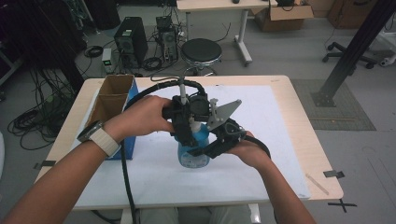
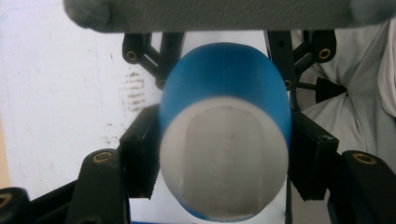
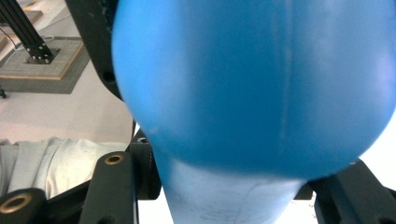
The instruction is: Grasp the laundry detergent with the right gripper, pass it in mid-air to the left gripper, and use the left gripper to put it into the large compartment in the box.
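Note:
A translucent blue bottle [image 1: 194, 151] with a pale top stands on the white mat [image 1: 266, 140] at the table's middle. My left gripper [image 1: 188, 134] comes down on it from above and to the left, jaws shut on its upper part. In the left gripper view the bottle [image 2: 224, 116] sits squeezed between both pads [image 2: 140, 161]. My right gripper [image 1: 208, 148] reaches in from the right and is shut on the bottle's body. In the right gripper view the bottle's blue bulge [image 3: 252, 84] hides nearly everything and narrows to a paler part between the jaws.
An open cardboard box [image 1: 111, 100] with a blue side stands at the table's left, close to the left forearm. A black stool [image 1: 201, 51] and computer cases [image 1: 130, 39] sit on the floor beyond the far edge. Cables trail from both grippers.

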The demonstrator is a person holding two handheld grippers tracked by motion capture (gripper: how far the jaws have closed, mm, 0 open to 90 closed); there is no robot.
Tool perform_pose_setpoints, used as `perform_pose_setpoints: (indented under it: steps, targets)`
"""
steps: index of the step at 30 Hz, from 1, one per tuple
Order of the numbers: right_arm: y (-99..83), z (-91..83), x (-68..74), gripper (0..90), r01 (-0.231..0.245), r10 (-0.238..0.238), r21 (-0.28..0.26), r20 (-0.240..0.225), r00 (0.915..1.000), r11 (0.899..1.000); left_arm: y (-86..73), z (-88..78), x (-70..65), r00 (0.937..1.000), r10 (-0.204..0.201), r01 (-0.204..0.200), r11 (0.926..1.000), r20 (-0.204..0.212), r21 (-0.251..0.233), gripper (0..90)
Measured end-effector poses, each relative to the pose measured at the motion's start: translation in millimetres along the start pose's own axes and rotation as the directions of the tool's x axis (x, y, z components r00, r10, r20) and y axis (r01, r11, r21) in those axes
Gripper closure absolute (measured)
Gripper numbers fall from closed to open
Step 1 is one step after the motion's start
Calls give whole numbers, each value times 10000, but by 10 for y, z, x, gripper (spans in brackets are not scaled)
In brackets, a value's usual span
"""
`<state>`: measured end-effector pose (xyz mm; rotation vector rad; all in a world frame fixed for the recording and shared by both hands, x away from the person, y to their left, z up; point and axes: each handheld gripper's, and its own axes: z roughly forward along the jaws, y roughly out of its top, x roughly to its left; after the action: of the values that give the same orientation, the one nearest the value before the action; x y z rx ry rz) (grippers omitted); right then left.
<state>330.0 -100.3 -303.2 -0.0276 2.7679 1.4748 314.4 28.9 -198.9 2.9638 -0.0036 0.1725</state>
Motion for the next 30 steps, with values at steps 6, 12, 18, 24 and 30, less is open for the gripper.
perform_pose_setpoints:
  steps: [6, 12, 18, 24, 30]
  targets:
    - [16, -20, 5, 440, 86, -86, -56, -80, 9999, 9999, 6, -38, 2, 9999, -95, 96, 9999, 89, -79, 383]
    - [-17, -89, -6, 257, -320, 322, 55, -230, 9992, 9995, -6, -49, 2, 9990, -400, 400, 9992, 193, -15, 383]
    - [-199, -310, -10, 151, -1012, 1011, 145, 128, 9948, 9948, -58, -86, 11, 9973, -736, 735, 9971, 48, 205, 383]
    - [-328, -564, -23, 95, -1518, 1445, 720, 979, 9847, 9858, -95, -131, 46, 9925, -1221, 1220, 9921, 40, 282, 382]
    - [-374, -770, -47, 54, -2083, 1796, 1747, 1667, 9695, 9623, -121, -195, 73, 9821, -1866, 1873, 9818, -244, 314, 382]
